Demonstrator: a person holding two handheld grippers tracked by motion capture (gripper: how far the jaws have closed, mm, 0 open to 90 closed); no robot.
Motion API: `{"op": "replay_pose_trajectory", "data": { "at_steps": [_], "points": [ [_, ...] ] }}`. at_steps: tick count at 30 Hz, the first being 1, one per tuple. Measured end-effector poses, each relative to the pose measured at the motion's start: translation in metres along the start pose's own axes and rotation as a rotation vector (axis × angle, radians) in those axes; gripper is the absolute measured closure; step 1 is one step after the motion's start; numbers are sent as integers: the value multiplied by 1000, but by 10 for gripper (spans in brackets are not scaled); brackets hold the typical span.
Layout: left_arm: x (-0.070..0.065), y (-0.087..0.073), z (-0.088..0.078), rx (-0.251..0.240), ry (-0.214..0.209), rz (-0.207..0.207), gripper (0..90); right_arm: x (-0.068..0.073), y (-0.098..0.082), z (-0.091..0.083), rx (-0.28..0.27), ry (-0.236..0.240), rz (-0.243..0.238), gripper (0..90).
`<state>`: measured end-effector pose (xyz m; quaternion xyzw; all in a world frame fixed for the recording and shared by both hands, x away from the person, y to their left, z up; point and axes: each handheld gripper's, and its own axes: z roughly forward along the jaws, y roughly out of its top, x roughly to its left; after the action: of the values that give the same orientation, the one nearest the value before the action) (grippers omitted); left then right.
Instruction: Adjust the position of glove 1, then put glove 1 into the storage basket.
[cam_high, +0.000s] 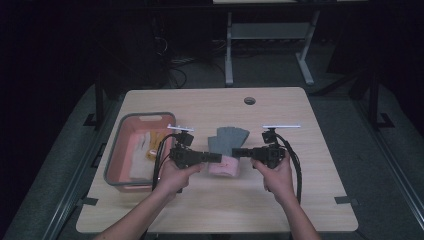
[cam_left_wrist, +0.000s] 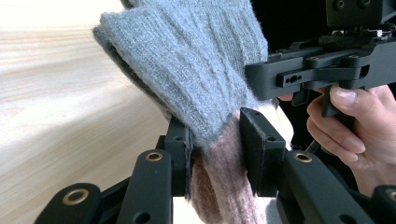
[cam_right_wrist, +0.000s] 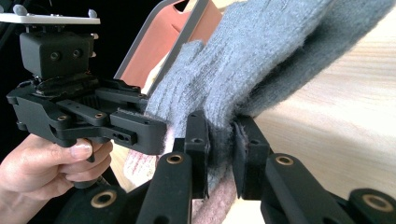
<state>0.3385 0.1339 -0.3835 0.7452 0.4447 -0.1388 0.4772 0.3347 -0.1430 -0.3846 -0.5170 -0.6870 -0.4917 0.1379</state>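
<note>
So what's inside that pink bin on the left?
The bin holds some pale folded fabric and a yellowish piece. The left gripper and its cables cover part of the contents, so what lies beneath them cannot be seen.

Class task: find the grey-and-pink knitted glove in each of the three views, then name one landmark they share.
High view: the glove lies mid-table between the left claw and the right claw.
Left gripper view: the glove rises at centre, its pink cuff pinched between the jaws.
Right gripper view: the glove fills the upper centre, gripped at the jaws.
Shared landmark: the light wooden table.
</note>
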Motion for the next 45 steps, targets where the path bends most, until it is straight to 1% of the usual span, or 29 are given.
{"op": "replay_pose_trajectory", "data": {
  "at_steps": [2,3,4,7,8,14,21,24,28,33,36,39,45],
  "points": [
    [2,0,-3,-4,6,-3,657,1,2,3,3,1,-8,775],
    [2,0,-3,-3,11,-2,657,2,2,5,8,1,-2,775],
    [2,0,-4,-7,12,-6,657,2,3,6,9,2,-6,775],
    [3,-1,-8,-8,17,-6,657,4,5,10,17,6,-2,775],
    [4,-1,-10,-7,19,-4,658,5,5,11,18,6,-8,775],
    [5,-1,-18,-14,22,-6,660,9,8,17,28,15,-8,775],
    [7,-3,-29,-29,33,-5,661,17,11,25,37,15,-28,775],
    [8,-3,-34,-40,38,-13,661,22,14,28,43,16,-39,775],
    [10,-3,-41,-50,44,-20,661,25,18,34,54,26,-38,775],
    [13,-3,-50,-62,46,-32,662,31,23,41,67,27,-52,776],
    [15,-2,-55,-67,48,-31,661,34,26,45,64,37,-58,775],
    [16,-2,-58,-63,58,-30,661,34,26,49,69,43,-57,775],
    [18,-2,-63,-68,65,-32,662,37,29,55,76,47,-64,775]
  ]
}}
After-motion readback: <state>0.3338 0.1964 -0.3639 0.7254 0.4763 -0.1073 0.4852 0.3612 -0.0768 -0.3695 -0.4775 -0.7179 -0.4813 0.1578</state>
